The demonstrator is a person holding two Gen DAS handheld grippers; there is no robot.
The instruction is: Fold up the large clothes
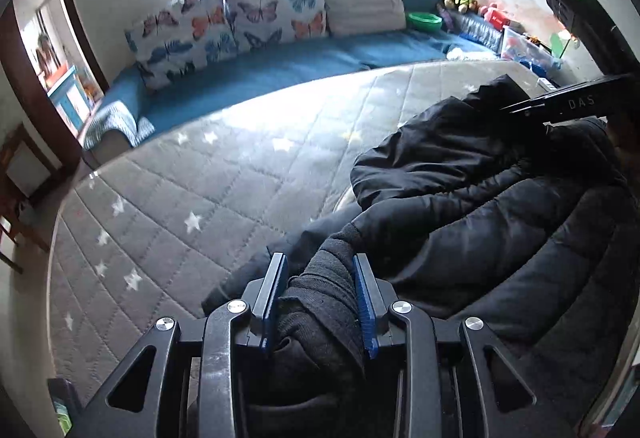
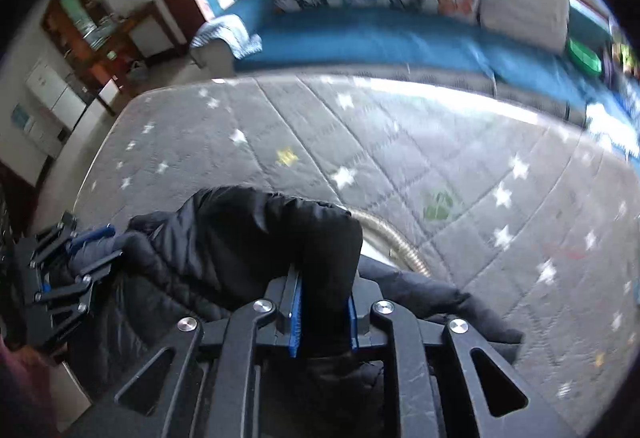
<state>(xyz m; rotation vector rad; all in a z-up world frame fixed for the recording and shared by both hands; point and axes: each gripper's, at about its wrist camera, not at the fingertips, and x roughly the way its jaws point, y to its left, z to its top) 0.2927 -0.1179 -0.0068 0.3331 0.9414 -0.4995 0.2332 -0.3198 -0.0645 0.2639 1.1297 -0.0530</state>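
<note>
big black coat – folding just started
left claw pinches a knit cuff, right claw pinches puffy cloth – coat is bunched on the grey star mat, not neat yet.

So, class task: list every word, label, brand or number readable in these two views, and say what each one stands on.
"DAS": white letters on the right gripper, seen in the left wrist view; possibly cut off.
Red box by the toys: markings too small to read.
Right wrist view: nothing readable; blurred.
</note>
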